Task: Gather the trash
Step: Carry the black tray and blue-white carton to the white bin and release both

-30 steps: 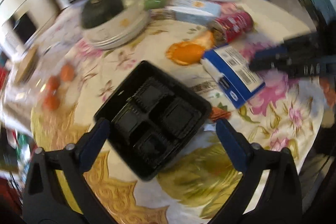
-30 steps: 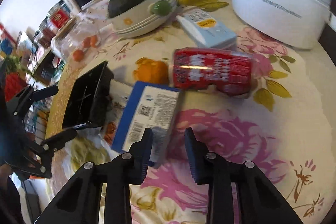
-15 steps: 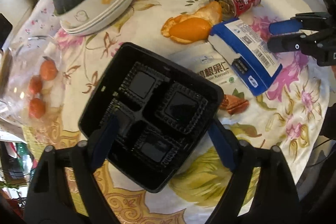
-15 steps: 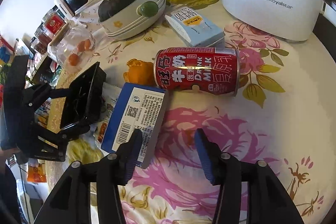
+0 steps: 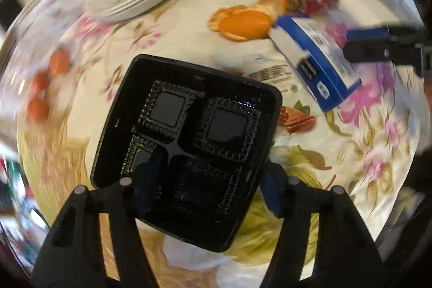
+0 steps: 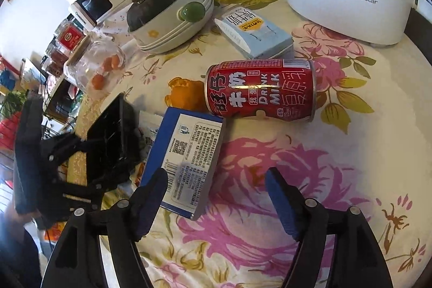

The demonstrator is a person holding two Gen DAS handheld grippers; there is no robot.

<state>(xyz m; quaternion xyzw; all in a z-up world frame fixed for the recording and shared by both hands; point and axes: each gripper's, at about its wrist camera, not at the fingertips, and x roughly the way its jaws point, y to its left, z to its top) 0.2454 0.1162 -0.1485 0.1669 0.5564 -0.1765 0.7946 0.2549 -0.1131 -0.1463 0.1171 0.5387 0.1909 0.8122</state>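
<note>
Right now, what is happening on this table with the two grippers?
A person is clearing trash from a flowered table with a gripper in each hand. The left gripper is closing around the black plastic tray; one finger sits inside it and the other outside its edge. The right gripper is opening above the tablecloth, next to the blue carton, with nothing between its fingers. The red milk can, the orange peel and the pale blue carton lie untouched.

Both grippers match — black slotted arms, silver screws, blue-padded fingers [image 6: 280,204].
</note>
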